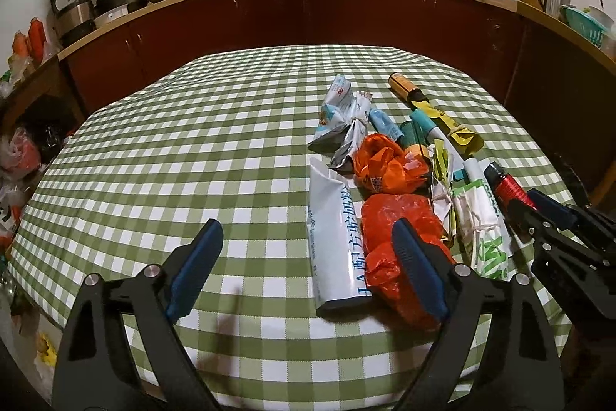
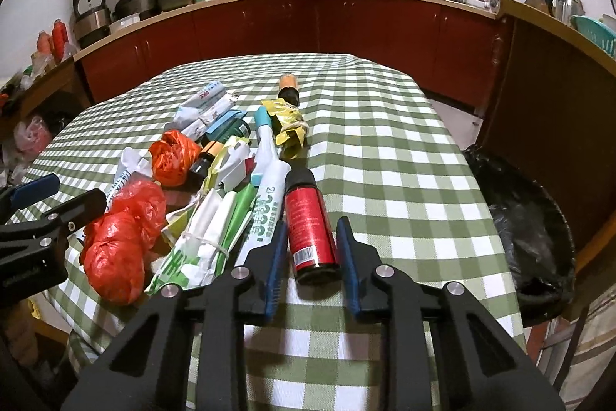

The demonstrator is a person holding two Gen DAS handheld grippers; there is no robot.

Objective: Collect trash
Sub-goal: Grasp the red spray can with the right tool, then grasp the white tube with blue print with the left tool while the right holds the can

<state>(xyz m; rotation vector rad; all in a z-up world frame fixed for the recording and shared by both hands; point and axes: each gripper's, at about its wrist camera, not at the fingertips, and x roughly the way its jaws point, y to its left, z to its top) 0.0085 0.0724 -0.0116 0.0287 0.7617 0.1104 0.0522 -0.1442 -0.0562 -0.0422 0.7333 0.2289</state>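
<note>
Right hand-held gripper (image 2: 311, 249) sits at the bottom middle of the right wrist view, its blue pads on either side of a red spray can (image 2: 308, 228) lying on its side. They look pressed against the can but I can't swear to contact.

Left hand-held gripper (image 1: 308, 257) is spread wide at the bottom of the left wrist view with nothing pinched; its right finger overlaps a crumpled red plastic bag (image 1: 400, 241).

The table (image 1: 173, 160) has a green and white checked cloth. At the right edge of the right wrist view there's a bin lined with a black bag (image 2: 527, 218), just beside the table.

The trash pile runs up the middle of the left wrist view: a white pouch with blue print (image 1: 337, 237), an orange bag (image 1: 385, 168), a bundled green and white wrapper (image 1: 483, 230), a yellow wrapper (image 1: 464, 135), and a brown bottle (image 1: 404, 87) farthest up.
</note>
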